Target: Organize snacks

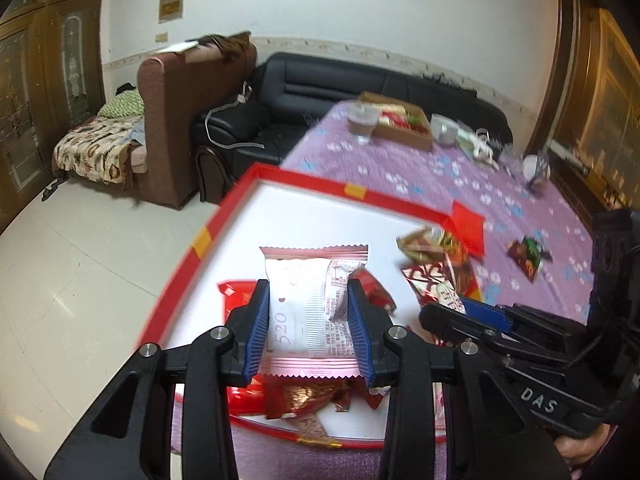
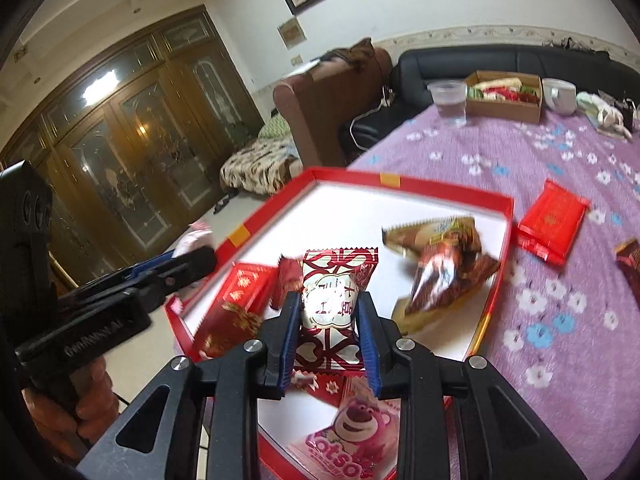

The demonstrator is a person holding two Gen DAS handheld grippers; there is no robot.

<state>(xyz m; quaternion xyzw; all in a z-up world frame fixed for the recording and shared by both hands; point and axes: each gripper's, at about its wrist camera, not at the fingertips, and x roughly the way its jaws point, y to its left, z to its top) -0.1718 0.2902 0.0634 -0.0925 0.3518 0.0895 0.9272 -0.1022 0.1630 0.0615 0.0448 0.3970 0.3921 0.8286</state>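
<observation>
A white-and-pink snack packet [image 1: 308, 312] is clamped in the left gripper [image 1: 308, 320] jaws and a red-and-silver one [image 2: 330, 312] in the right gripper [image 2: 330, 332] jaws, both over the red-rimmed tray [image 2: 440, 192]. If either is released too near the rim, it may be dropped onto the surface or the floor.

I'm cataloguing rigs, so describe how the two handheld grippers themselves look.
Both are matte black plastic frames with triangular cut-outs and silver round pivot bolts. The left gripper and right gripper each carry jaws lined with blue ribbed pads. The right gripper's body bears white "DAS" lettering; the left one's side has blurred white lettering. Each has a black handle block. No sleeves show.
</observation>
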